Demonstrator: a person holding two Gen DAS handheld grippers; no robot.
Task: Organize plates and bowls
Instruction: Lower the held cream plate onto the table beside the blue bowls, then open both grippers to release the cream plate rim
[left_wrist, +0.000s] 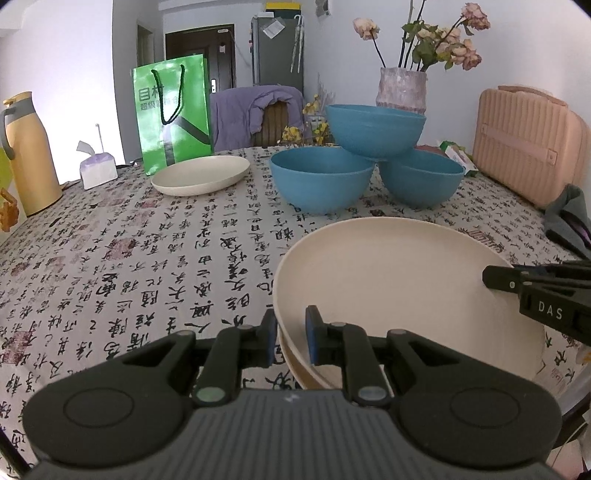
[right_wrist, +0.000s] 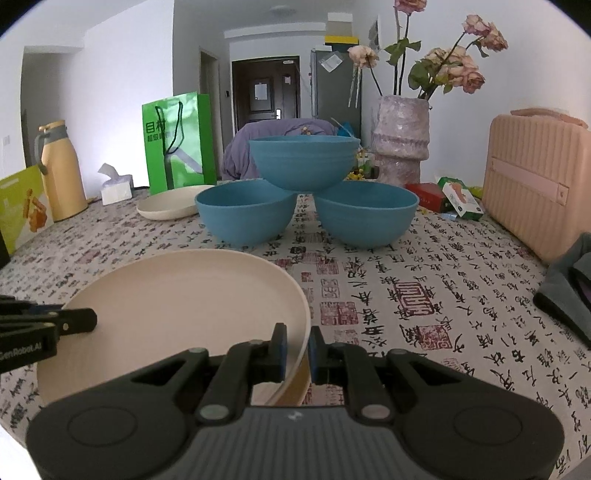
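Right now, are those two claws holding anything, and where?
Yes: left gripper and right gripper each pinch opposite rims of the round cream plastic plate.

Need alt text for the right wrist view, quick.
The right claw pinches the near rim of a cream plate, whose far side the left claw also grips. Beyond, three blue bowls stand pyramid-stacked on the patterned tablecloth, another cream plate behind.
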